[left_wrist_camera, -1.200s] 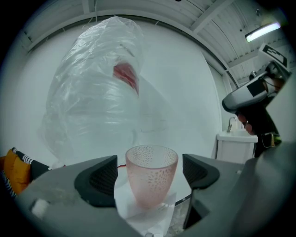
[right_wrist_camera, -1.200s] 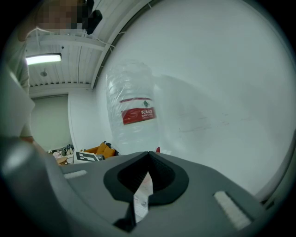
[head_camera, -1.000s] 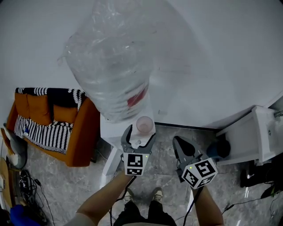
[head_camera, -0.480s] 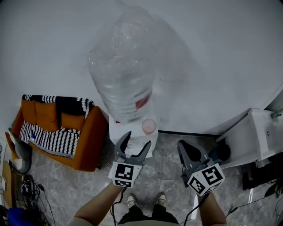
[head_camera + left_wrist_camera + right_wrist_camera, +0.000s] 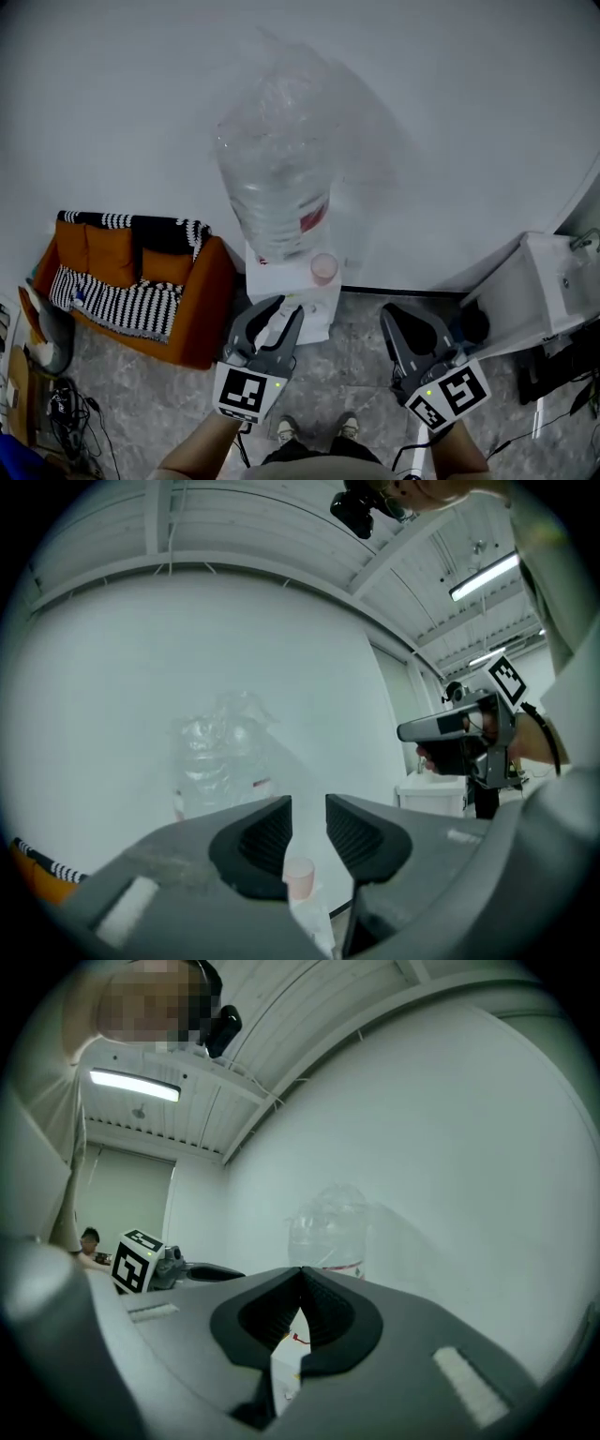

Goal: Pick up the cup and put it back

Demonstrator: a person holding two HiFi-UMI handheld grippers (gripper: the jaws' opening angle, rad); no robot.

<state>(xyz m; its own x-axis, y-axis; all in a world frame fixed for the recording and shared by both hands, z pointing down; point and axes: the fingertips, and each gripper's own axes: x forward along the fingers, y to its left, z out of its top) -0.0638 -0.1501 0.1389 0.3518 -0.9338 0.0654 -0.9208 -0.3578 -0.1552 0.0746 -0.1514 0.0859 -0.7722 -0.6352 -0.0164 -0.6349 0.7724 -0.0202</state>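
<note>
A small pink cup (image 5: 324,269) stands on the white water dispenser (image 5: 281,286), beside the big clear bottle (image 5: 279,178). My left gripper (image 5: 281,312) hangs below and left of the cup, apart from it. Its jaws are closing to a narrow gap with nothing between them. In the left gripper view the cup (image 5: 300,877) shows beyond the left gripper (image 5: 308,829), well off the pads. My right gripper (image 5: 405,321) hovers to the right over the floor, shut and empty. In its own view the right gripper (image 5: 300,1281) points at the bottle (image 5: 330,1232).
An orange sofa (image 5: 192,300) with a striped blanket stands left of the dispenser. A white cabinet (image 5: 539,291) sits at the right with a dark round object (image 5: 472,324) beside it. A white wall rises behind. The person's shoes (image 5: 286,429) are on the grey stone floor.
Both grippers have drawn back from the dispenser toward the person. The left jaws have gone from wide apart to a narrow gap. The cup stays on the dispenser.
</note>
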